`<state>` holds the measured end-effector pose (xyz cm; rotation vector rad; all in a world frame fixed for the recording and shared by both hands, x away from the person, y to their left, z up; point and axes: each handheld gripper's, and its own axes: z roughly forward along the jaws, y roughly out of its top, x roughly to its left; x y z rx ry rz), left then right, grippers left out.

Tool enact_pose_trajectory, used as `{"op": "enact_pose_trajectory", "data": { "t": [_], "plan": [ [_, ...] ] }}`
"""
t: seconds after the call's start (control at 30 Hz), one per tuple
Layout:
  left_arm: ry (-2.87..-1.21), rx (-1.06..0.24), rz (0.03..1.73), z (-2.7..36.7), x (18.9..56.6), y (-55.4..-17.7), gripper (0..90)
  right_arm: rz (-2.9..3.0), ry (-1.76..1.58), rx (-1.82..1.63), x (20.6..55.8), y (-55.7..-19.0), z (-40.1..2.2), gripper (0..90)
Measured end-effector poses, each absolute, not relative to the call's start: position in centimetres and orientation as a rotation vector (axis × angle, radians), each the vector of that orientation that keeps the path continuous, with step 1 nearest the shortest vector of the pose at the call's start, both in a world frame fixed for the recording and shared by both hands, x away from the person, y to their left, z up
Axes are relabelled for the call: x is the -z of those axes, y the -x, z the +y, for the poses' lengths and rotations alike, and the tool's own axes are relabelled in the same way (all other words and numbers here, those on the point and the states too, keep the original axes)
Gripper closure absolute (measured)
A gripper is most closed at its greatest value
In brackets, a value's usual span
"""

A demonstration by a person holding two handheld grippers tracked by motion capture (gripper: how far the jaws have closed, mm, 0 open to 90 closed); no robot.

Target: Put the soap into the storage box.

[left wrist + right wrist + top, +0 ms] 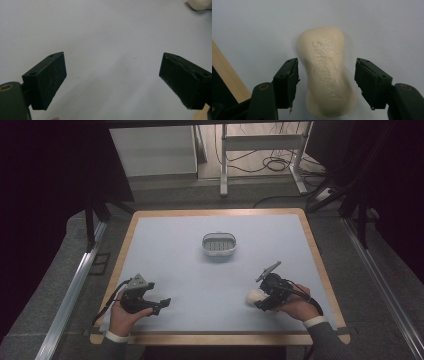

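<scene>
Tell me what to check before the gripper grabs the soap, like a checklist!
1. Soap bar sits between the right gripper's jaws: ok.
2. Pads pressing on the soap: not ok, there is a gap on both sides.
3. Soap lies flat on the blue mat, lettering up: ok.
4. Left gripper is open, holds nothing, and is well away from the soap: ok.
5. Soap dish in the middle of the mat has nothing in it: ok.
6. Soap slippery or wet: cannot tell.
</scene>
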<state>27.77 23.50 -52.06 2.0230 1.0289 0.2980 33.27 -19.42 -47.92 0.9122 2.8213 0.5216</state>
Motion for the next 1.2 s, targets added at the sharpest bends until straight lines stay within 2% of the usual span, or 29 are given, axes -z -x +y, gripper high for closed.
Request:
{"op": "enact_pose_trajectory", "data": {
  "t": [0.33,0.5,0.77,1.2],
  "plan": [
    [-2.022,-0.299,1.030,23.4,52.1,-27.8,7.9,2.854,-0.851,-0.336,49.0,-33.6,-17.9,40.8],
    [-2.026,-0.299,1.026,23.4,52.1,-27.7,7.9,2.874,-0.806,-0.270,49.3,-33.8,-17.3,49.2],
    [-2.019,-0.302,1.030,23.5,52.0,-27.7,7.9,2.866,-0.820,-0.257,49.0,-34.1,-17.3,49.8],
    [-2.019,-0.310,1.029,23.5,51.9,-27.6,7.9,2.844,-0.829,-0.381,46.0,-35.2,-17.9,49.8]
  ]
}}
